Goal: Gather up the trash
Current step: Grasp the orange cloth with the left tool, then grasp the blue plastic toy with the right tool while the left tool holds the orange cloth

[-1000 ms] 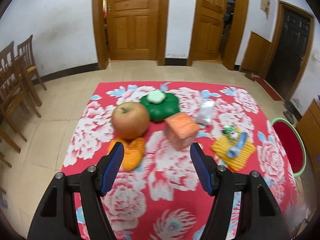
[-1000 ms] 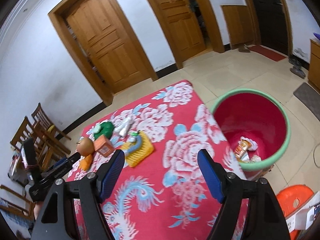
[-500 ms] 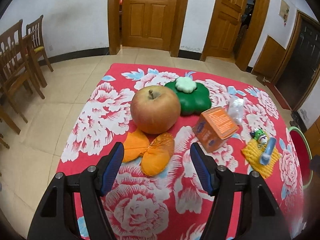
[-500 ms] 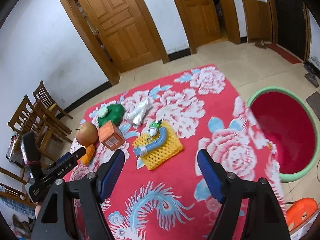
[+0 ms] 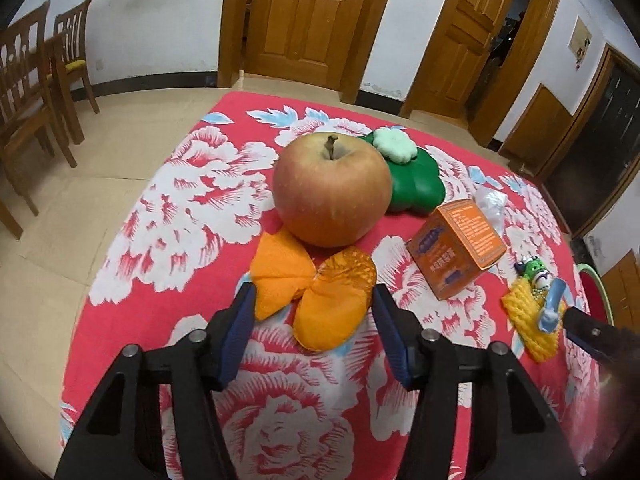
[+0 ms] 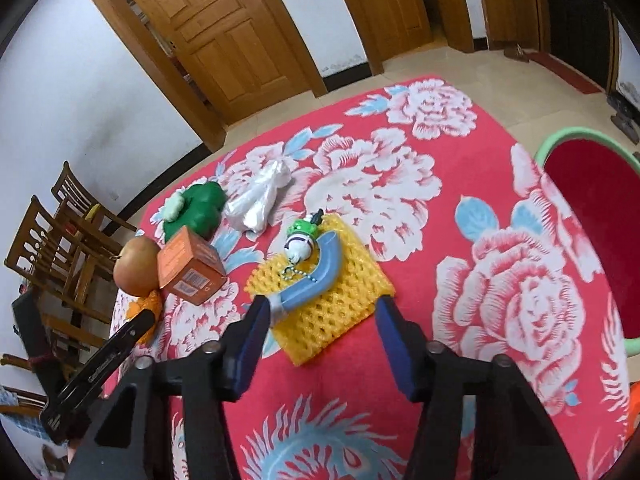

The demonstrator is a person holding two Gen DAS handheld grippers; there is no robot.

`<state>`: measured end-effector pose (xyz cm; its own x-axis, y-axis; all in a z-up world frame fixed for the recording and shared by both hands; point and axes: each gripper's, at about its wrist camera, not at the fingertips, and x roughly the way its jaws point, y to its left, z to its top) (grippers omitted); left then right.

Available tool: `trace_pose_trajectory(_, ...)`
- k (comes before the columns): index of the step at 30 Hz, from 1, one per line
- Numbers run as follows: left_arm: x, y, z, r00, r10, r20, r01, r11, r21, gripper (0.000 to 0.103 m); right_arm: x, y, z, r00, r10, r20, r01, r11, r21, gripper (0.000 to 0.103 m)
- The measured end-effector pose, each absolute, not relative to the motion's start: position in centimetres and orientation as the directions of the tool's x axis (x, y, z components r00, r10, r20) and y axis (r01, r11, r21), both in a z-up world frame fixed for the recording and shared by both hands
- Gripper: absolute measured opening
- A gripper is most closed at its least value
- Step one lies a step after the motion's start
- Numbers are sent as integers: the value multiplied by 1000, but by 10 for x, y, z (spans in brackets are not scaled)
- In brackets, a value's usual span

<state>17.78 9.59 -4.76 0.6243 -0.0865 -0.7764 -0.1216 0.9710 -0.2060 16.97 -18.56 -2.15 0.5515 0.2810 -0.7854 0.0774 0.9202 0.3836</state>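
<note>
On the counter's red floral cloth (image 5: 168, 216), the left claw (image 5: 312, 312) is closing around crinkled orange peel (image 5: 316, 300) before a smooth round apple (image 5: 332, 192). The right claw (image 6: 318, 320) is closing around a yellow foam net (image 6: 320, 304), pads not yet pressing.

The tablecloth (image 5: 168, 216) is red with white-pink peonies and light blue leaves. At its twelve o'clock, a red-yellow apple (image 5: 331, 190); beside it orange peel (image 5: 316, 300), an orange box (image 5: 456, 248), yellow foam net (image 6: 320, 300). The basin (image 6: 592, 208) is red inside, green-rimmed.
</note>
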Motion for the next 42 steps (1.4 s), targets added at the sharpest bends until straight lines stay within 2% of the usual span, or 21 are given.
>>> trace_pose_trajectory(3, 176, 93, -47, 631, -83, -772, -109, 975, -195, 53, 173, -186, -27, 549, 283, -786, 85, 917, 390, 52)
trace_pose_trajectory(7, 176, 89, -49, 625, -114, -772, -88, 973, -215, 40, 178, -187, -32, 541, 293, -788, 93, 911, 402, 48)
trace_pose_trajectory(11, 176, 85, -49, 628, -103, -771, -80, 977, -197, 39, 181, -188, -33, 546, 278, -791, 101, 914, 392, 40)
trace_pose_trajectory(15, 175, 85, -49, 632, -105, -768, -79, 977, -198, 38, 179, -190, -34, 551, 271, -790, 109, 915, 389, 21)
trace_pose_trajectory(16, 175, 86, -49, 633, -106, -767, -79, 977, -200, 38, 178, -192, -33, 553, 275, -786, 110, 912, 396, 14)
trace_pose_trajectory(17, 175, 86, -50, 634, -107, -766, -79, 976, -202, 38, 176, -194, -33, 556, 277, -783, 110, 910, 401, 11)
trace_pose_trajectory(24, 175, 86, -50, 643, -100, -760, -84, 976, -199, 37, 159, -207, -22, 603, 290, -743, 101, 896, 432, 7)
trace_pose_trajectory(30, 174, 86, -49, 648, -94, -756, -96, 974, -203, 37, 156, -203, -16, 590, 325, -739, 79, 888, 453, 13)
trace_pose_trajectory(33, 172, 90, -47, 656, -97, -748, -100, 972, -214, 36, 159, -191, -15, 583, 327, -744, 71, 891, 448, 36)
trace_pose_trajectory(35, 172, 93, -46, 658, -106, -745, -102, 968, -227, 35, 162, -183, -14, 577, 336, -745, 67, 889, 452, 40)
trace_pose_trajectory(38, 173, 95, -46, 656, -118, -746, -105, 964, -244, 35, 169, -171, -13, 576, 302, -760, 80, 904, 420, 57)
trace_pose_trajectory(42, 172, 97, -46, 656, -127, -744, -106, 961, -257, 35, 180, -151, -18, 563, 246, -789, 83, 933, 351, 60)
